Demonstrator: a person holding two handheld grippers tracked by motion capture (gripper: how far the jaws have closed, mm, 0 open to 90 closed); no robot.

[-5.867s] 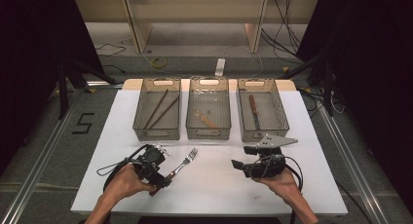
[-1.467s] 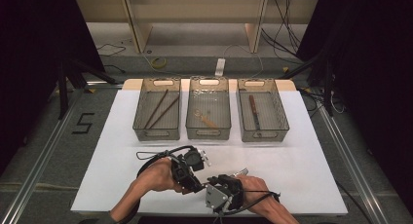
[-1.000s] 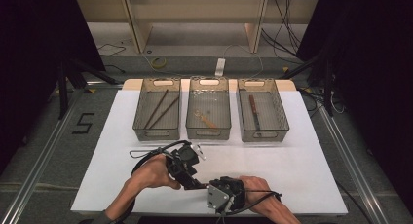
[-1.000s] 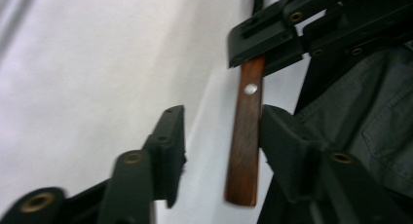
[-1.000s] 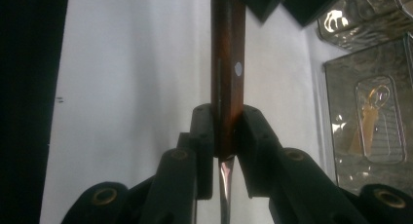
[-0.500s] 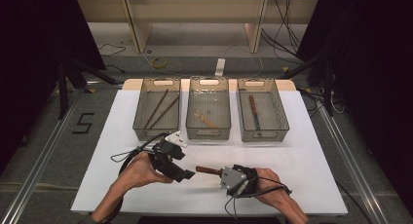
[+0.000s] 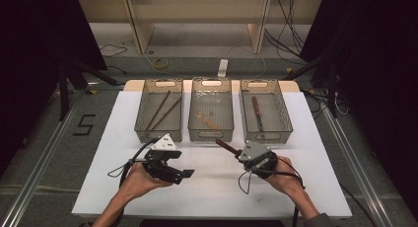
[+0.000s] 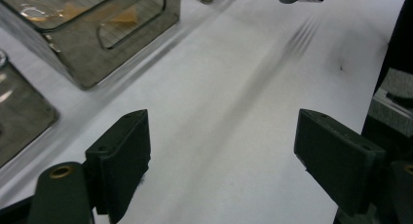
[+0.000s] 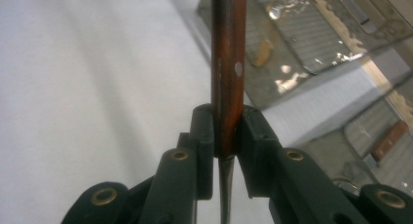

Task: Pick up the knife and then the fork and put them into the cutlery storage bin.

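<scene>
Grippers low over white matte table (image 7: 98,138). Left gripper (image 8: 221,151) jaws just been opening, now spread wide with nothing between the flat black pads. Right gripper (image 9: 228,136) clamped on fork (image 9: 228,63) by its glossy red-brown riveted wooden handle, pointing toward three wire-mesh bins (image 7: 211,133) beyond.

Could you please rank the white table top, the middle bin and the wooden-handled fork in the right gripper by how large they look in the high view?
1. White table top, by far the largest.
2. Middle bin.
3. Wooden-handled fork in the right gripper: just its handle shows, so its full size is unsure.
</scene>
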